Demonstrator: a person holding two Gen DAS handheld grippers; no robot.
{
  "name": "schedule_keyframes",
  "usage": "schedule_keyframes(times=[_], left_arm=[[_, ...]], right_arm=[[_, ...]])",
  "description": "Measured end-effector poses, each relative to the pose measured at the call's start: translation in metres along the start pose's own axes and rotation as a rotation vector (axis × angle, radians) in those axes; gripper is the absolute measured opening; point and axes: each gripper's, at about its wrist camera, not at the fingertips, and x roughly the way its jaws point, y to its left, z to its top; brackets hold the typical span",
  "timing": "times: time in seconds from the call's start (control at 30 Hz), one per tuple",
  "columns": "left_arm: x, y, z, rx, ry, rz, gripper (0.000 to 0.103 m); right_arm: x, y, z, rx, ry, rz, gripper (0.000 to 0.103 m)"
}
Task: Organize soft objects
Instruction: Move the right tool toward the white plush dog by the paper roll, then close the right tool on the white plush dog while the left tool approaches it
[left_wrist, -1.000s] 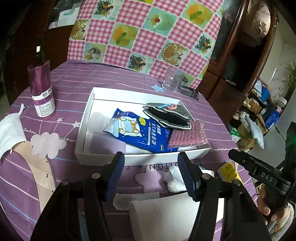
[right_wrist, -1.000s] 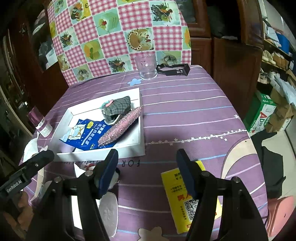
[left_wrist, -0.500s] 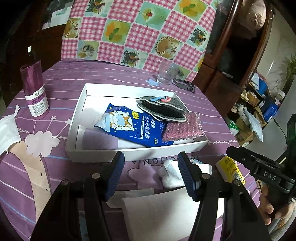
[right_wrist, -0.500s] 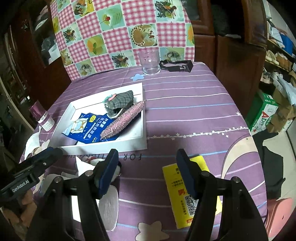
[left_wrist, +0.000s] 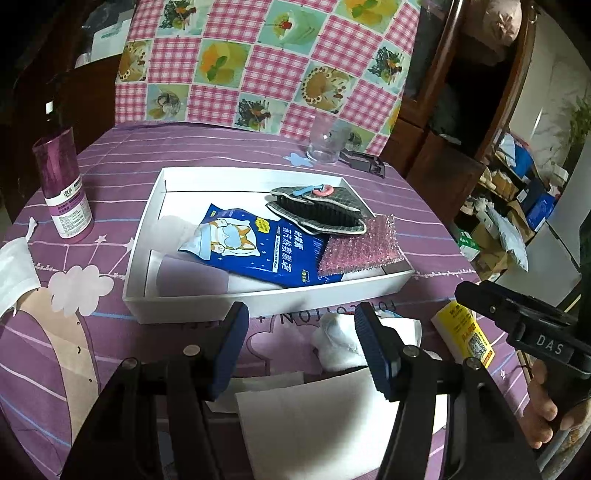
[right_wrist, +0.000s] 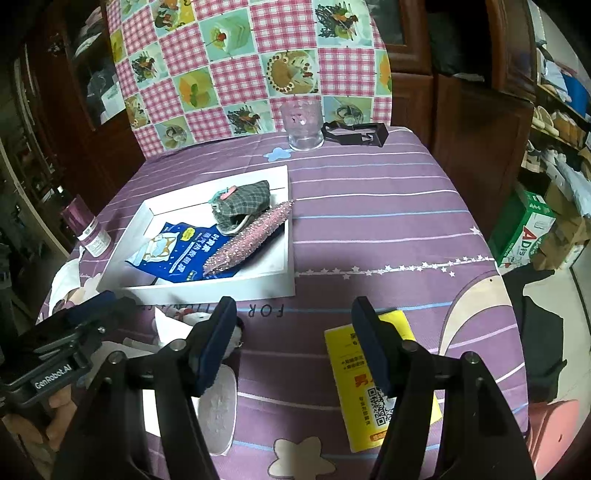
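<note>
Cotton wad (left_wrist: 334, 345) at six o'clock of white tray (left_wrist: 258, 297): light, squashy, best pinched mid-bulk; left gripper (left_wrist: 301, 345) and right gripper (right_wrist: 291, 341) jaws wide, empty.

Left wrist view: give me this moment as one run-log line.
left tongs: open, empty | right tongs: open, empty | white tray: blue packet, grey pouch, pink pad | white wad: outside tray

Bare purple striped tablecloth (right_wrist: 369, 206) to the right of the flat white cardboard tray (right_wrist: 284, 206), wide enough to pass. Crowded in front of the tray: crumpled white soft wad (left_wrist: 334, 345), yellow paper packet (right_wrist: 380, 384), flat white sheet (left_wrist: 314, 417). Clear drinking glass (right_wrist: 301, 123) and black plastic clip (right_wrist: 354, 133) at the far edge.
</note>
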Motion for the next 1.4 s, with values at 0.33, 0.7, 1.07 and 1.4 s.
schedule_keyframes(times=[0.33, 0.7, 1.07, 1.4], left_arm=[[0.001, -0.002, 0.0, 0.002, 0.02, -0.022, 0.06], [-0.006, 0.042, 0.01, -0.146, 0.025, -0.039, 0.06], [0.003, 0.044, 0.006, -0.15, 0.063, -0.009, 0.06], [0.005, 0.039, 0.004, -0.126, 0.068, 0.006, 0.06]], right_arm=[[0.004, 0.003, -0.001, 0.012, 0.028, 0.08, 0.06], [0.03, 0.003, 0.009, 0.143, 0.171, 0.28, 0.056], [0.034, 0.039, 0.005, 0.022, 0.194, 0.274, 0.056], [0.043, 0.055, -0.006, -0.106, 0.198, 0.189, 0.055]])
